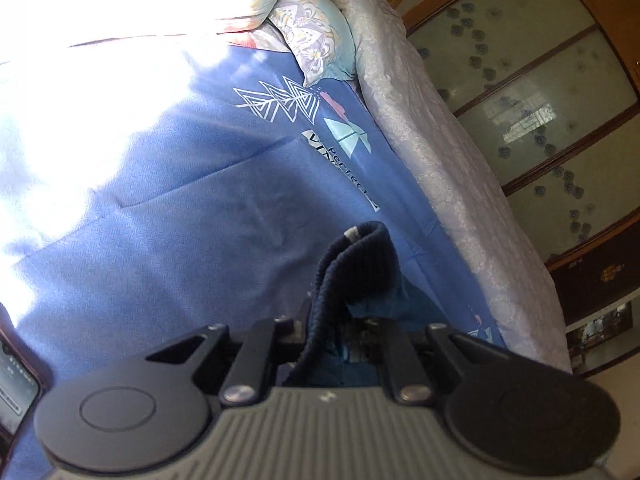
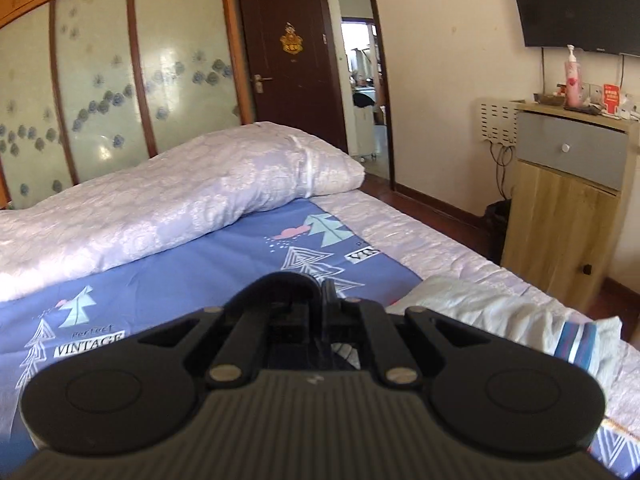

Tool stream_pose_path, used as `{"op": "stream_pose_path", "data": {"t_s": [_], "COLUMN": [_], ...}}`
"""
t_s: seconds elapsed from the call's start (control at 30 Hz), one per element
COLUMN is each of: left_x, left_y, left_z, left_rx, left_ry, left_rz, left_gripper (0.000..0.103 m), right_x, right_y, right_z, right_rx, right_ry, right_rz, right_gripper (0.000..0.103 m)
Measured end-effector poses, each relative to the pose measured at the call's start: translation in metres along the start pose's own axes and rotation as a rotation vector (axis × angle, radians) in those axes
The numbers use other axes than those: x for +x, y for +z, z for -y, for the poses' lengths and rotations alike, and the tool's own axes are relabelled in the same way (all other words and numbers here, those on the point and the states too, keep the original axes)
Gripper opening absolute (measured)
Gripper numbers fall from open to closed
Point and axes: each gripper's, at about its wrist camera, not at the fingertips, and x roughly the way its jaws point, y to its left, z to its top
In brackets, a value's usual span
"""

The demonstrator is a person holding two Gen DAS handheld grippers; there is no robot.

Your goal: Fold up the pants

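Note:
In the left wrist view my left gripper (image 1: 332, 320) is shut on a dark navy ribbed band of the pants (image 1: 352, 264). The band curls up and over past the fingers, above the blue printed bed sheet (image 1: 180, 220). More blue pants fabric shows just under the jaws. In the right wrist view my right gripper (image 2: 320, 300) is shut, held above the blue sheet (image 2: 192, 272). A thin dark edge (image 2: 329, 296) sits between the closed fingers; I cannot tell whether it is pants cloth. The rest of the pants is hidden below both grippers.
A rolled lilac quilt (image 2: 160, 208) lies along the bed's far side, also in the left wrist view (image 1: 440, 152). Patterned pillows (image 1: 312, 36) sit at the head. A pale cloth (image 2: 500, 312) lies at the right. A wooden cabinet (image 2: 560, 208) and wardrobe (image 2: 100, 92) stand beyond. A phone (image 1: 16, 396) shows at left.

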Motion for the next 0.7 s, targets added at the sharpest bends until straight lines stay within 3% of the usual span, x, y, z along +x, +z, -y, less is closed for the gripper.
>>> {"op": "stream_pose_path", "data": {"t_s": [0.13, 0.27, 0.43, 0.47, 0.5, 0.57, 0.7], "left_x": [-0.006, -0.012, 0.017, 0.027, 0.037, 0.054, 0.038], "left_y": [0.004, 0.009, 0.012, 0.010, 0.007, -0.001, -0.008], "left_z": [-0.014, -0.043, -0.061, -0.064, -0.065, -0.064, -0.056], "left_rx": [-0.049, -0.135, -0.138, -0.124, -0.107, -0.051, 0.035], "left_ry": [-0.024, -0.031, 0.128, 0.165, 0.205, 0.323, 0.325], "left_rz": [0.030, 0.074, 0.054, 0.041, 0.024, -0.014, 0.024], "left_gripper": [0.010, 0.010, 0.010, 0.011, 0.014, 0.027, 0.039], "right_x": [0.022, 0.084, 0.159, 0.174, 0.188, 0.201, 0.193], "right_y": [0.009, 0.010, 0.000, -0.005, -0.012, -0.023, -0.042], "right_z": [-0.019, -0.062, -0.134, -0.148, -0.163, -0.185, -0.194], "right_rx": [-0.019, -0.024, 0.009, 0.010, -0.011, -0.060, -0.133], "right_ry": [-0.003, 0.019, 0.021, 0.029, 0.017, -0.049, -0.003], "right_rz": [-0.004, -0.069, -0.152, -0.174, -0.199, -0.218, -0.230], "right_gripper": [0.008, 0.008, 0.015, 0.019, 0.033, 0.042, 0.042]}}
